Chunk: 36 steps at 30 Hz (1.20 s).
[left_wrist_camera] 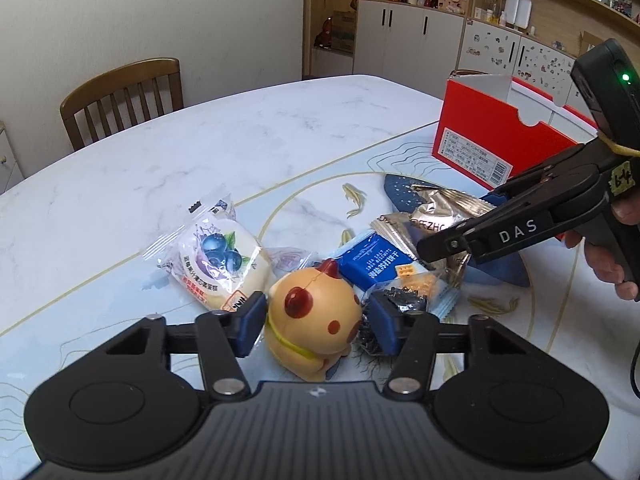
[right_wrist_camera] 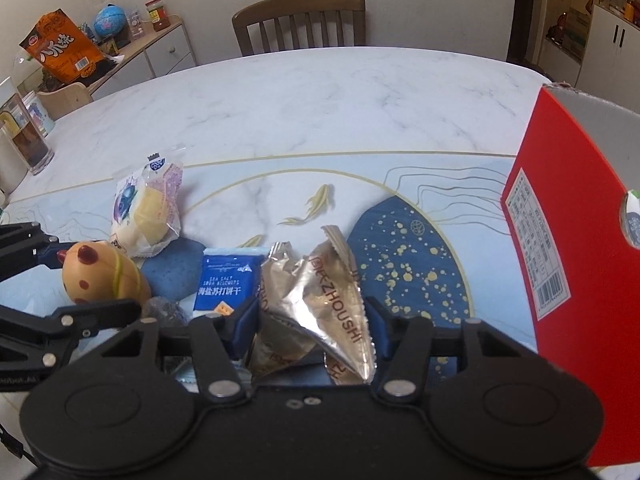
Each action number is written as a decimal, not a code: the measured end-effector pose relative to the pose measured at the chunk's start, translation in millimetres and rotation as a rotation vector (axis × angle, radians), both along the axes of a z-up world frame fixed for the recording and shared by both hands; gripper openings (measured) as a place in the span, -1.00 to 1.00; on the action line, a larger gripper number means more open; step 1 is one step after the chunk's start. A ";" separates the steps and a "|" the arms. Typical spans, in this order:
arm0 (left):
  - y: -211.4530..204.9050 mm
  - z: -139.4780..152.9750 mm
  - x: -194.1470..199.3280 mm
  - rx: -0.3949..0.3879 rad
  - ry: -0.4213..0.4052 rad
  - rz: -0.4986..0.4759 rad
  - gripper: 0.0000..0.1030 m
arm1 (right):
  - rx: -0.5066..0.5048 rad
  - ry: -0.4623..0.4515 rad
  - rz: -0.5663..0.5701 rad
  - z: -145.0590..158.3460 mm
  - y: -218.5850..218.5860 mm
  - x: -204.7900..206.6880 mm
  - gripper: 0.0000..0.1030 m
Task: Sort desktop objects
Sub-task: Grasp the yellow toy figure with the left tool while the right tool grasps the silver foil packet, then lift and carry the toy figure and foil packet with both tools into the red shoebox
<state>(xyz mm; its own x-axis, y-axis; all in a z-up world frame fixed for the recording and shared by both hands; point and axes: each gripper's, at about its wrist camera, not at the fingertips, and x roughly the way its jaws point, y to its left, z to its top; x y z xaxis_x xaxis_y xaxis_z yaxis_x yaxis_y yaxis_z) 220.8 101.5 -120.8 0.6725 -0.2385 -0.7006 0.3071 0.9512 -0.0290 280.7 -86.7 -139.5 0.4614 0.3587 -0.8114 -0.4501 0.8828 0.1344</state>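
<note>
A yellow squishy toy [left_wrist_camera: 312,312] with red spots lies on the patterned mat [left_wrist_camera: 304,208], and my left gripper [left_wrist_camera: 316,324] is shut on it, a blue pad against each flank. In the right wrist view the toy [right_wrist_camera: 100,276] sits at the left between the left gripper's fingers [right_wrist_camera: 100,316]. My right gripper [right_wrist_camera: 312,324] is shut on a crumpled silver foil packet [right_wrist_camera: 320,292]. The left wrist view shows the right gripper [left_wrist_camera: 444,244] pinching that foil packet [left_wrist_camera: 436,208]. A blue biscuit packet [left_wrist_camera: 380,260] lies between toy and foil packet. A blueberry bread packet [left_wrist_camera: 216,260] rests left of the toy.
An open red cardboard box [left_wrist_camera: 480,136] stands at the mat's right, close beside the right gripper [right_wrist_camera: 580,240]. A dark scrubber-like wad [right_wrist_camera: 166,310] lies by the toy. A wooden chair [right_wrist_camera: 300,20] stands behind the marble table; a glass jar [right_wrist_camera: 24,140] is at the far left.
</note>
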 end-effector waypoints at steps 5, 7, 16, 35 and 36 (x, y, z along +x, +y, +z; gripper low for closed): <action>3.3 1.5 0.5 0.001 0.004 0.013 -0.10 | -0.008 -0.007 -0.002 1.6 -0.5 -1.2 -0.01; 3.8 2.6 -0.1 0.004 -0.001 0.023 -0.11 | -0.013 -0.010 -0.005 2.8 -1.0 -2.0 -0.04; 2.6 14.4 -1.3 0.000 -0.018 0.027 -0.13 | -0.025 -0.035 -0.017 15.1 -9.8 -7.8 -0.06; -23.3 46.3 -8.0 -0.016 -0.059 -0.024 -0.13 | -0.010 -0.094 -0.042 50.0 -35.9 -30.9 -0.10; -25.3 48.0 -9.1 -0.018 -0.060 -0.029 -0.13 | -0.008 -0.095 -0.044 51.8 -37.5 -32.5 -0.10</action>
<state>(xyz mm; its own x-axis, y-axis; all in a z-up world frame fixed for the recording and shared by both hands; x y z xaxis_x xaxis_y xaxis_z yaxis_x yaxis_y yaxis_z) 211.7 76.2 -72.8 0.7060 -0.2705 -0.6545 0.3363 0.9414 -0.0264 248.1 -124.2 -87.7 0.5513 0.3303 -0.7661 -0.4214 0.9028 0.0860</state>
